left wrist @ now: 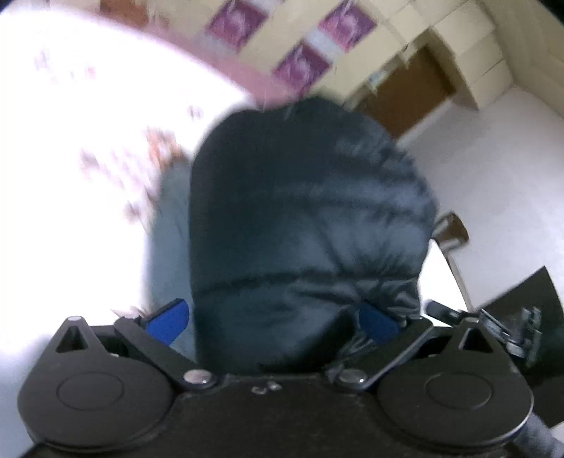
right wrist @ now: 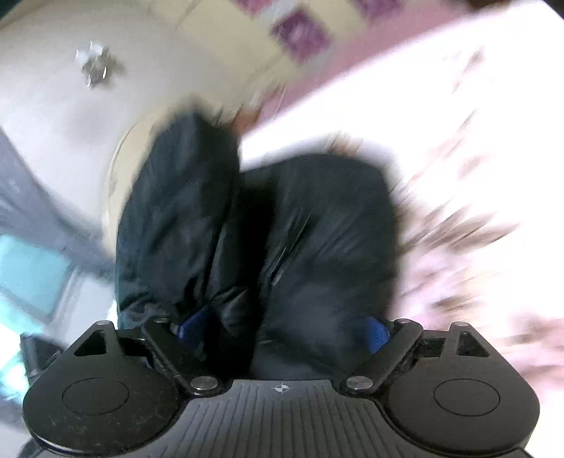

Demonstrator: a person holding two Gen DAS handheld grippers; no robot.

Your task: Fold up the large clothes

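Observation:
A dark navy quilted puffer jacket (left wrist: 299, 211) fills the middle of the left wrist view. My left gripper (left wrist: 273, 319) is shut on it: its blue pads (left wrist: 169, 317) stand wide with bunched fabric packed between them. In the right wrist view the same jacket (right wrist: 317, 229) bulges forward in two puffy folds. My right gripper (right wrist: 284, 329) holds it too, its jaws wide and its blue pads (right wrist: 377, 334) half buried in fabric. Both views are blurred by motion.
A bed with a white flowered sheet (left wrist: 70, 176) (right wrist: 458, 141) lies under and beside the jacket. Pale blue-grey cloth (left wrist: 169, 229) shows at the jacket's left edge. Beyond are a cream wall with purple squares (left wrist: 236, 21), a brown door (left wrist: 405, 95) and white floor (left wrist: 493, 158).

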